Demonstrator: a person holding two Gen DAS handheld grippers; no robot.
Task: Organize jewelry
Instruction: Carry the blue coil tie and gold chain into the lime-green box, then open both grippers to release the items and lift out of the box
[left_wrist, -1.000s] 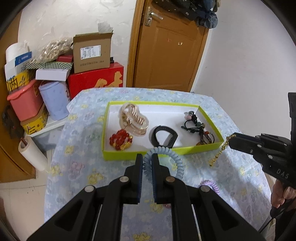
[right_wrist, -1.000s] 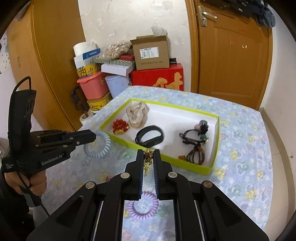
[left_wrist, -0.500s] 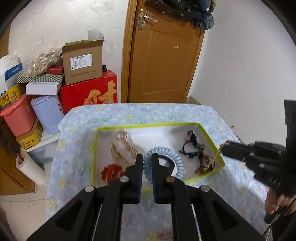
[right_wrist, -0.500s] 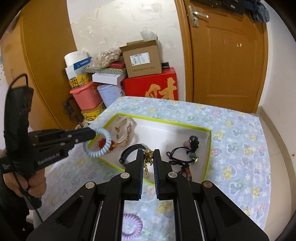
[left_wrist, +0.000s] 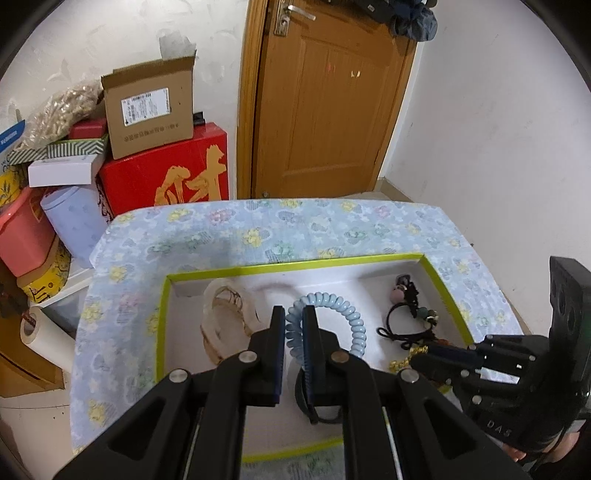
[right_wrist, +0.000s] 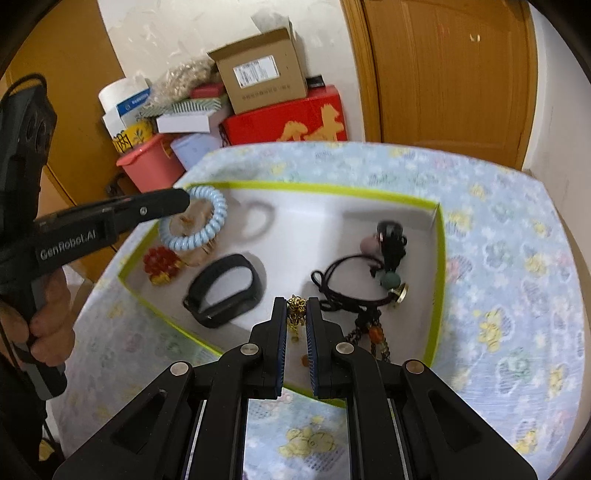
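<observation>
My left gripper (left_wrist: 293, 321) is shut on a light blue spiral hair tie (left_wrist: 349, 314) and holds it above the white tray with a lime green rim (left_wrist: 295, 263). It also shows in the right wrist view (right_wrist: 192, 221). My right gripper (right_wrist: 296, 314) is shut on a gold chain (right_wrist: 296, 308) and hangs it over the tray's near right part (right_wrist: 437, 258). Inside lie a pale hair claw (left_wrist: 225, 314), a red bead piece (right_wrist: 160, 262), a black band (right_wrist: 225, 290) and black cord bracelets (right_wrist: 369, 280).
The tray sits on a floral blue tablecloth (left_wrist: 295, 221). Stacked boxes (left_wrist: 155, 110) and tubs stand beyond the table at the left, by a wooden door (left_wrist: 325, 103). The person's hand (right_wrist: 48, 321) holds the left gripper at the left edge.
Both grippers have moved forward over the tray, carrying the blue hair tie and the gold chain. The purple hair tie on the cloth has dropped out of view.
</observation>
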